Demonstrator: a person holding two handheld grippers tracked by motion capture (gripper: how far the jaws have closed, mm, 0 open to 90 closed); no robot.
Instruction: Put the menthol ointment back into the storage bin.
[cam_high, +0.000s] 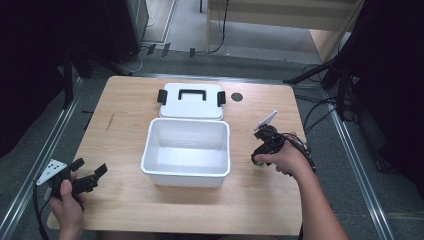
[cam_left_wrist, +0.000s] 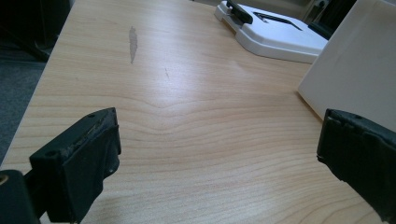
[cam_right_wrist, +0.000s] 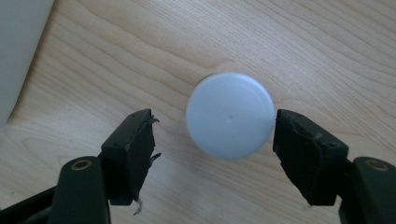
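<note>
table first: light wooden table (cam_high: 125, 200) with a grey scuff mark (cam_left_wrist: 133, 43) on its left part and a small dark round spot (cam_high: 237, 97) near the far edge. open white plastic rectangular box (cam_high: 186, 151) stands mid-table, nothing visible inside. its white lid with black handle and black side latches (cam_high: 191, 101) lies flat just behind the box, touching or nearly touching its far rim. left gripper (cam_high: 91, 175) sits low over the near left corner, held in the person's left hand (cam_high: 67, 207), jaws wide apart with bare wood between them, pointing toward the box; the box wall and lid show in the left gripper view. right gripper (cam_high: 259, 150) is right of the box, held in the right hand (cam_high: 285, 160), pointing down at the table. in the right gripper view its jaws are apart, one each side of a small round white cap-like object (cam_right_wrist: 230, 115) on the wood; right jaw just beside or touching it, left jaw with a clear gap. not clamped.
</note>
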